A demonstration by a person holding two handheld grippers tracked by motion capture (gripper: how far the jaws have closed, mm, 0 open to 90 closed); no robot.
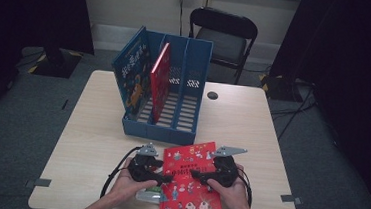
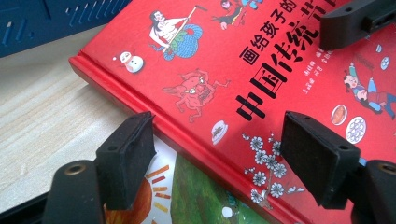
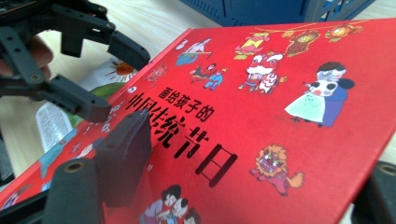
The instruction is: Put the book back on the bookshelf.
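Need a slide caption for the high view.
Two handheld grippers straddle a red picture book before a blue file rack.

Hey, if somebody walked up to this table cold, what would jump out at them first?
The big red picture book at the near edge of the table, lying partly over another book, with the left hand-held gripper at its left edge and the right hand-held gripper over its cover. Behind it stands a blue file rack holding a blue book and a red one upright.
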